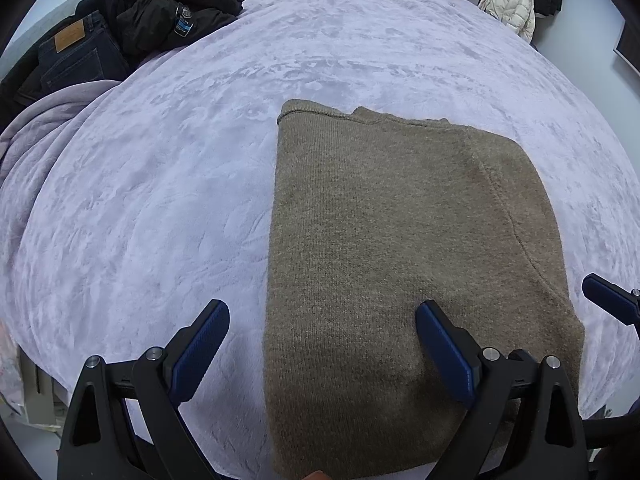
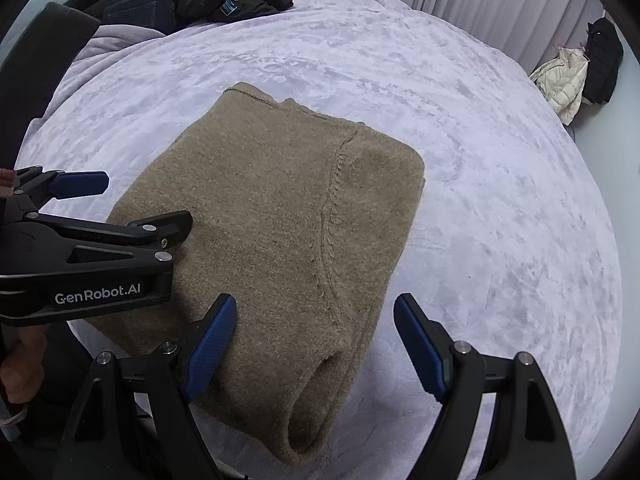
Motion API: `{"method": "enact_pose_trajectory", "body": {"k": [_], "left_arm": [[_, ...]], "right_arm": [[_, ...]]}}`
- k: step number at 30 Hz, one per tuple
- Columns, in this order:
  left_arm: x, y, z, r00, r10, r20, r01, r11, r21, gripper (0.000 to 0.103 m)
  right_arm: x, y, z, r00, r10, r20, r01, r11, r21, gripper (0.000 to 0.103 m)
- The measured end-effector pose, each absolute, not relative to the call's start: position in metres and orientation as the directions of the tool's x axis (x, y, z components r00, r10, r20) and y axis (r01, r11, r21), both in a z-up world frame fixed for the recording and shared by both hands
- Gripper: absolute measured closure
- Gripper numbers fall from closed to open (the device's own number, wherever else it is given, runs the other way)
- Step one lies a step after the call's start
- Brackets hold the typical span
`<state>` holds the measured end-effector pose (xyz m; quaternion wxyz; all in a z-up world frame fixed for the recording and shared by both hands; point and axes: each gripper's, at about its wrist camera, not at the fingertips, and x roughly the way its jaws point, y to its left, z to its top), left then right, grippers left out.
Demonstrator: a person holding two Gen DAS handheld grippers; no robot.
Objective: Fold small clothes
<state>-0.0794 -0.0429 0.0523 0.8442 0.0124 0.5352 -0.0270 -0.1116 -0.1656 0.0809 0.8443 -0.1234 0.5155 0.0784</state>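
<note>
A brown knit sweater [image 1: 400, 248] lies folded flat on the lavender blanket [image 1: 160, 200] of a bed, at the near edge. My left gripper [image 1: 322, 346] is open and empty, above the sweater's near left edge. My right gripper [image 2: 316, 340] is open and empty, above the sweater's [image 2: 280, 220] near right corner. The left gripper also shows in the right wrist view [image 2: 132, 200], jaws apart, over the sweater's left side. One right finger [image 1: 608, 298] shows at the right edge of the left wrist view.
Dark jeans [image 1: 76, 56] and a black jacket [image 1: 168, 12] are piled at the far left of the bed. A cream puffer jacket [image 1: 510, 4] hangs at the far right. Curtains [image 2: 500, 4] stand behind the bed.
</note>
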Motion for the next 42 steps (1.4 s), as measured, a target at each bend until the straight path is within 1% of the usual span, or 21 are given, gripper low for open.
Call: {"method": "enact_pose_trajectory", "body": {"k": [42], "left_arm": [[-0.093,-0.051,0.071,0.474,-0.028,-0.88,0.068,0.998,0.005,0.008]], "right_arm": [[-0.121,-0.172,0.087,0.481,0.018,-0.876,-0.256,0.959,-0.121,0.019]]}}
